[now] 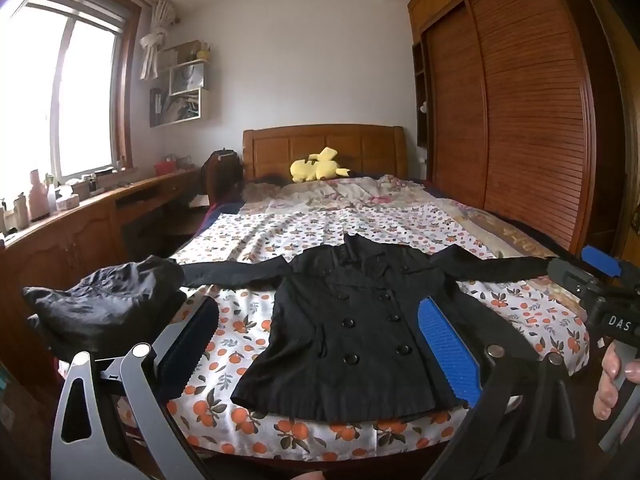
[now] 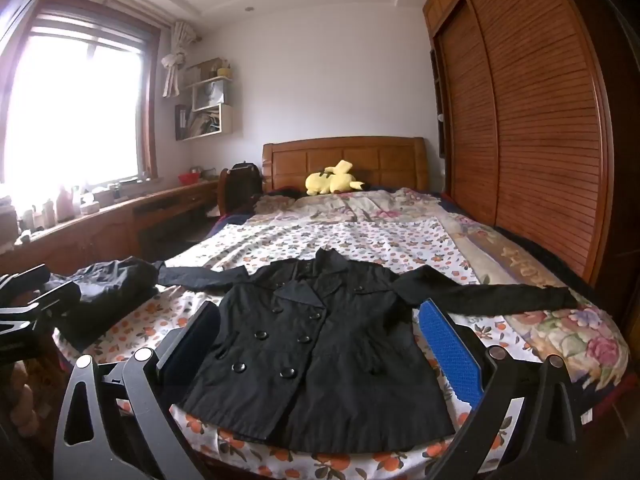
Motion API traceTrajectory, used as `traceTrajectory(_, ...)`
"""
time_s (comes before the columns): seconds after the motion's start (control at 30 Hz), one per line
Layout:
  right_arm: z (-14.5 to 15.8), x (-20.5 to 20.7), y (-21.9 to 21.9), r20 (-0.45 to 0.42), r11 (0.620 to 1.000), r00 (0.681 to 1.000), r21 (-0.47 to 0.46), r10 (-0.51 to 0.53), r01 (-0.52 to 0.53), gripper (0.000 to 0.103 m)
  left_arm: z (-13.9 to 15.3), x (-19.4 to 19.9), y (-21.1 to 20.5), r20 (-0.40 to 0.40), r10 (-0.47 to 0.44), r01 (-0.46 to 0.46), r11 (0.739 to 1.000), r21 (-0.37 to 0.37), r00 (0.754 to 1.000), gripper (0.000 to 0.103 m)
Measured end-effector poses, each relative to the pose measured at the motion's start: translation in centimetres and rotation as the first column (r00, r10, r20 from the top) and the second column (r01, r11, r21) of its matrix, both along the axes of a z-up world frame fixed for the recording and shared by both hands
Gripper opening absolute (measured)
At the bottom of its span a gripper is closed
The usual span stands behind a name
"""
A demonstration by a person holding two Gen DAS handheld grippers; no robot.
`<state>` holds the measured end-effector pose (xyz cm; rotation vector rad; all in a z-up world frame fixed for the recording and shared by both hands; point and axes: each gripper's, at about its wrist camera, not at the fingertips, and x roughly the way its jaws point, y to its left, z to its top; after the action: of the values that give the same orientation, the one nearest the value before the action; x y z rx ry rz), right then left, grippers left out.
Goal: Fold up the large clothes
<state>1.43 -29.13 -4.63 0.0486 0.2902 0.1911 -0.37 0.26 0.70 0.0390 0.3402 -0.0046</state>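
Item one, the black double-breasted coat (image 2: 316,344): it lies front up and flat on the foot end of your bed (image 2: 400,240), collar toward the headboard (image 2: 344,160), hem at the near edge, both sleeves stretched straight out to the sides. The sheet under it is white with an orange-fruit print; a floral quilt (image 2: 580,328) shows along the right edge. Item two, a second dark garment (image 1: 108,304): crumpled in a heap at the bed's near left corner, just beside the tip of the coat's left-hand sleeve. Item three, your left gripper (image 1: 320,340): jaws spread wide, nothing between the pads, held above the coat's lower half without touching it. Item four, your right gripper (image 2: 320,344): jaws likewise wide apart and empty, poised over the same garment; in the left wrist view its body sits at the far right near the other sleeve's end, with your hand (image 1: 612,384) on its handle. Item five, a yellow plush toy (image 2: 334,179): resting against the headboard. Item six, a slatted wooden wardrobe (image 2: 532,120): along the right wall. Item seven, a window (image 2: 76,112) over a long wooden counter (image 2: 120,208) on the left.
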Motion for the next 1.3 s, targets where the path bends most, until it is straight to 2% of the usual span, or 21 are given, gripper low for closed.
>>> traceTrajectory(1.3,-0.2,0.0,-0.2,0.002,1.000,1.000,0.000,0.000,0.000,0.096,0.6,-0.5,-1.2,0.013,0.003,-0.003,1.000,0.011,1.000,0.101)
